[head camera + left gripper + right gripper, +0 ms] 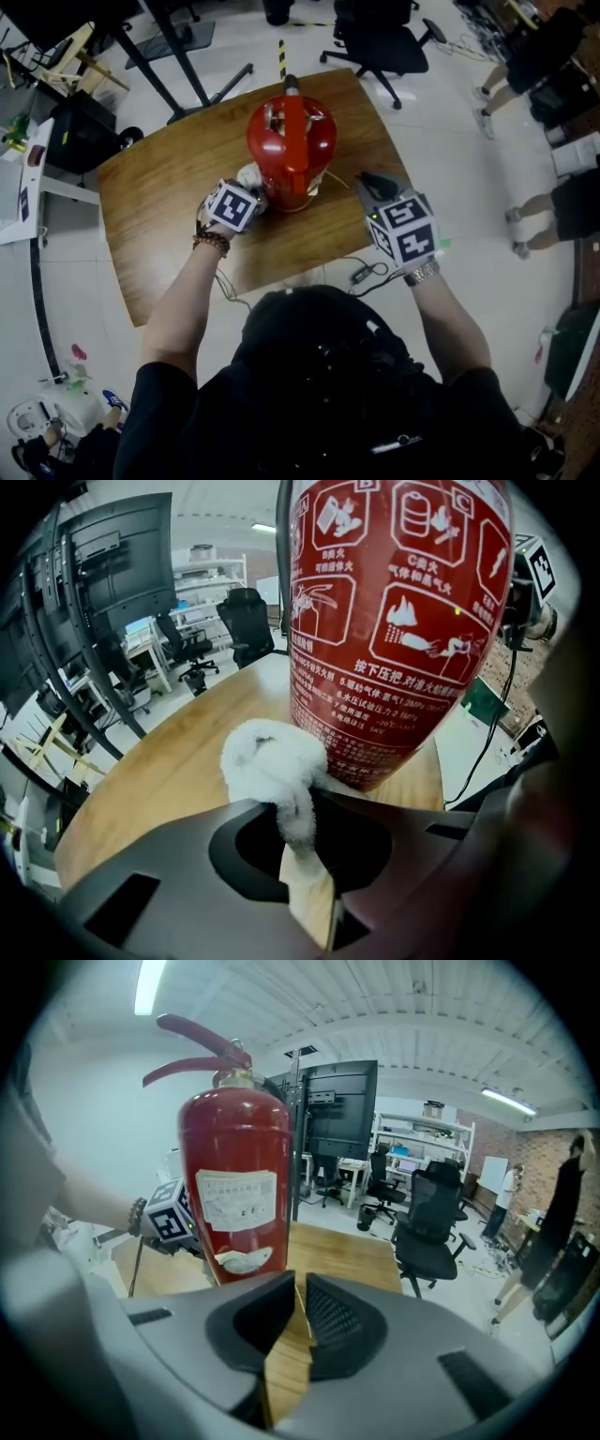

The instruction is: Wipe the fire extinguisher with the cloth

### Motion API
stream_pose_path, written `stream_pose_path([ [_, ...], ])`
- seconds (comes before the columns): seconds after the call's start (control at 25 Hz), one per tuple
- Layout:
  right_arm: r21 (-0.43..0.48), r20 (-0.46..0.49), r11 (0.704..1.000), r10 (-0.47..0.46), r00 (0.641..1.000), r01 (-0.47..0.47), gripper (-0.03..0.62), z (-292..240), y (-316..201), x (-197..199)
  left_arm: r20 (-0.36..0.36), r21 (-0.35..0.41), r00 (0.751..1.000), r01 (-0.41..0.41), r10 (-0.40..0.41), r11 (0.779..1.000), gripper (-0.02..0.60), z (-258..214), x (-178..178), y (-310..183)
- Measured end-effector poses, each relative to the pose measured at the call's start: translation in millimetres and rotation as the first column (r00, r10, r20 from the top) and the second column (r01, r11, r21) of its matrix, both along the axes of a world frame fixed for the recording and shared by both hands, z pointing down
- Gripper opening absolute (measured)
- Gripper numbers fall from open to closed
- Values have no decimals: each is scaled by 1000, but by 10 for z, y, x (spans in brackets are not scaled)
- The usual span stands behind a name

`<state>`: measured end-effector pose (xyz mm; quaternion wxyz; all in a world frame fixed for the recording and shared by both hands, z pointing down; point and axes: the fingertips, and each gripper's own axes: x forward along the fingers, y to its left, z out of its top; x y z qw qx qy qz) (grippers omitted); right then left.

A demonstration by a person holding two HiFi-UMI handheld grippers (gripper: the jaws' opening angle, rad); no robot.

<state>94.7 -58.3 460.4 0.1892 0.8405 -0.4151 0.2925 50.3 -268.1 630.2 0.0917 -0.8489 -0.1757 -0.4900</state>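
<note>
Head view: cloth point(249, 174) partly hidden

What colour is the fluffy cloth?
White. The fluffy white cloth shows best in the left gripper view.

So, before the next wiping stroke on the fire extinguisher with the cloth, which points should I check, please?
1. Cloth held by left gripper: ok, jaws shut on it.
2. Cloth against fire extinguisher: ok, it seems to touch the lower body.
3. Fire extinguisher upright on table: ok.
4. Right gripper steadying the fire extinguisher: not ok; it is shut, empty and apart from it.
5. Which areas are already wiped: cannot tell.
</note>
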Motion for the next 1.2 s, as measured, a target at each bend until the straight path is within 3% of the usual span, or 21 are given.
stream_pose_path([
  [0.28,4,4,999,-33,999,33,43,7,-111,-19,30,-7,999,27,-27,1000,35,126,-46,-41],
  [0.56,-11,-3,998,57,998,-57,43,31,-135,-79,20,-7,999,-25,25,1000,35,138,12,-149],
  [0.92,-31,-20,976,213,977,-213,43,0,-132,-234,-115,-39,985,-134,129,990,35,-526,214,-376],
  [1.2,-38,-29,963,266,964,-267,43,-42,-227,-371,-277,-64,944,-205,180,977,35,-1443,406,-444],
])
